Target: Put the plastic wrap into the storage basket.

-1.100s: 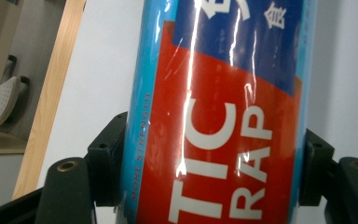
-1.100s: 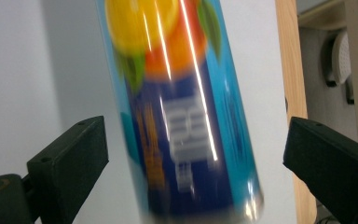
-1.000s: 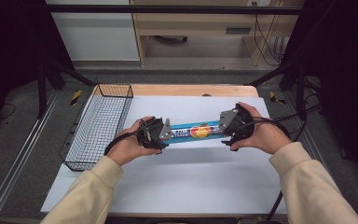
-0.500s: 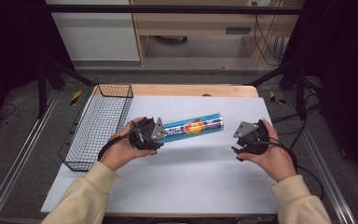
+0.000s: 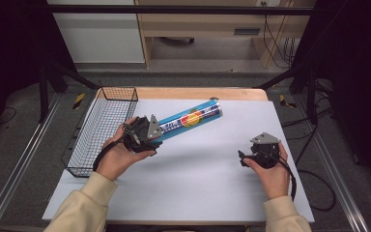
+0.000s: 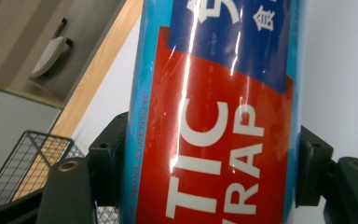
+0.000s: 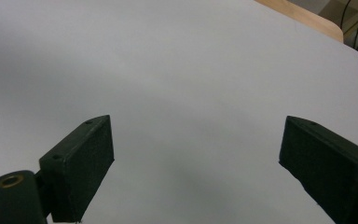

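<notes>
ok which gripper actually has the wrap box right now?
The left gripper: its jaws clamp one end of the blue plastic wrap box. The right gripper is open over the white mat, nothing between its jaws.

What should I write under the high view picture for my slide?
Left gripper holds the blue plastic wrap box beside the wire basket; right gripper open.

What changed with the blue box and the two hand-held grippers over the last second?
The right gripper let go of the plastic wrap box, jaws open and just narrowing, and dropped back toward the person. The left gripper alone holds the box, its far end swung away up the table. The wire basket stayed put.
</notes>
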The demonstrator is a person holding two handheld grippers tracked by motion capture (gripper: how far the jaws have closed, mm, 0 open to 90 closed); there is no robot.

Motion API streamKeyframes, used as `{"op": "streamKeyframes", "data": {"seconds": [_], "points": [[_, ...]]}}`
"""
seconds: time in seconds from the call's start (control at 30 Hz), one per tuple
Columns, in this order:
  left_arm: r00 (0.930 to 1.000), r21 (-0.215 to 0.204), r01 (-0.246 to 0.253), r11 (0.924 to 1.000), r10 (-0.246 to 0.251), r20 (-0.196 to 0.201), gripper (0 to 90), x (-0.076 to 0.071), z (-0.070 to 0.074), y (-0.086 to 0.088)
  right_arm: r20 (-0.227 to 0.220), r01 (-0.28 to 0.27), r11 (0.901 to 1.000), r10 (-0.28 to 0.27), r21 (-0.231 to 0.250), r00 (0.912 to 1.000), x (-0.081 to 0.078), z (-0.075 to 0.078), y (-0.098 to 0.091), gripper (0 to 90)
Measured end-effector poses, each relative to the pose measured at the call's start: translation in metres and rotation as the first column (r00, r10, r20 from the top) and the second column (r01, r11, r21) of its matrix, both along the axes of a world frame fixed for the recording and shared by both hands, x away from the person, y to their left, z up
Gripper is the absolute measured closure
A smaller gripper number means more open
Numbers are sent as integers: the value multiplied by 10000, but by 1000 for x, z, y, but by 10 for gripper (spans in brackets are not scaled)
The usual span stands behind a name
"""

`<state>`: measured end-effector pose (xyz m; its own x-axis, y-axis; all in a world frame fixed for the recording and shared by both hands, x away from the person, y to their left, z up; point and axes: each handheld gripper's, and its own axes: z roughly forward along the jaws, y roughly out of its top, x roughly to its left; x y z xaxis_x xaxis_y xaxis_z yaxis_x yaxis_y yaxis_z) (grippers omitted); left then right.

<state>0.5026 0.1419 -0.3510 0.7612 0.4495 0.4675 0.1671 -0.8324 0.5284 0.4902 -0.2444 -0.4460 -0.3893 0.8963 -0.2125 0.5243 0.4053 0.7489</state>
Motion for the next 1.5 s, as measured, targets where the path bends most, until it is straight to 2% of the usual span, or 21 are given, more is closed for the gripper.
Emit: {"op": "streamKeyframes", "data": {"seconds": [0.03, 0.1, 0.17, 0.4, 0.47, 0.5, 0.53, 0.57, 0.6, 0.67, 0.73, 0.83, 0.93, 0.97, 1.03, 1.13, 1.17, 1.23, 1.37, 1.47, 1.5], "points": [[9999, 61, -110, 9999, 110, 27, 299, -2, 2, 1, -14, 94, 9999, -94, -57, 10000, -1, -2, -1, 127], [9994, 175, -329, 9993, 327, 101, 299, -5, 6, 3, -30, 349, 9986, -348, 394, 9994, -3, -2, -6, 130], [9983, 261, -558, 9981, 553, 200, 299, -9, 9, 6, 98, 497, 9968, -505, 628, 9987, -6, -2, -9, 129], [9931, 387, -1067, 9935, 1045, 535, 300, -23, 19, 20, 239, 694, 9957, -709, 607, 9972, -9, -6, -11, 135], [9910, 235, -1256, 9918, 1243, 498, 300, -27, 21, 26, 199, 714, 9958, -727, 570, 9972, -9, -6, -11, 135], [9919, 231, -1112, 9935, 1096, 638, 300, -27, 23, 29, 150, 739, 9957, -749, 556, 9971, -10, -7, -10, 135], [9908, 163, -1168, 9930, 1154, 703, 300, -28, 24, 32, 160, 762, 9958, -771, 515, 9969, -10, -7, -10, 135], [9892, 147, -1289, 9915, 1275, 726, 300, -29, 25, 35, 186, 788, 9957, -798, 491, 9966, -10, -7, -10, 136], [9846, 84, -1662, 9861, 1655, 567, 300, -32, 26, 38, 187, 818, 9953, -829, 516, 9964, -10, -7, -9, 138], [9789, 110, -1965, 9805, 1955, 601, 300, -34, 28, 42, 190, 774, 9959, -783, 458, 9967, -9, -8, -8, 140], [9690, 52, -2394, 9709, 2386, 640, 301, -35, 30, 47, 155, 757, 9963, -763, 405, 9970, -9, -9, -8, 140], [9531, -204, -2991, 9540, 2997, 415, 301, -35, 32, 54, 141, 657, 9969, -664, 443, 9977, -9, -9, -7, 139], [9306, -280, -3646, 9308, 3652, 239, 301, -35, 33, 59, 93, 646, 9965, -652, 536, 9978, -9, -9, -8, 139], [9214, -180, -3874, 9218, 3877, 268, 302, -34, 34, 61, 117, 609, 9967, -617, 538, 9980, -9, -8, -8, 139], [9078, -11, -4191, 9079, 4191, 190, 303, -31, 34, 64, 152, 509, 9969, -519, 592, 9985, -9, -8, -8, 140], [8929, 259, -4502, 8926, 4499, 156, 303, -23, 34, 65, 204, 345, 9978, -357, 564, 9992, -7, -7, -6, 141], [8830, 369, -4693, 8822, 4693, 98, 303, -20, 33, 65, 203, 341, 9977, -353, 591, 9992, -7, -7, -6, 140], [8785, 352, -4774, 8780, 4777, -5, 303, -13, 33, 65, 193, 267, 9977, -280, 619, 9994, -7, -6, -5, 140], [8530, 534, -5210, 8519, 5219, -44, 304, 1, 34, 62, 244, 196, 9973, -214, 715, 9995, -8, -5, -5, 141], [8387, 453, -5428, 8386, 5441, -230, 305, 11, 37, 60, 259, 137, 9972, -156, 740, 9995, -9, -4, -4, 144], [8357, 585, -5474, 8349, 5490, -162, 304, 14, 38, 59, 310, 82, 9973, -105, 736, 9995, -9, -4, -4, 144]]}}
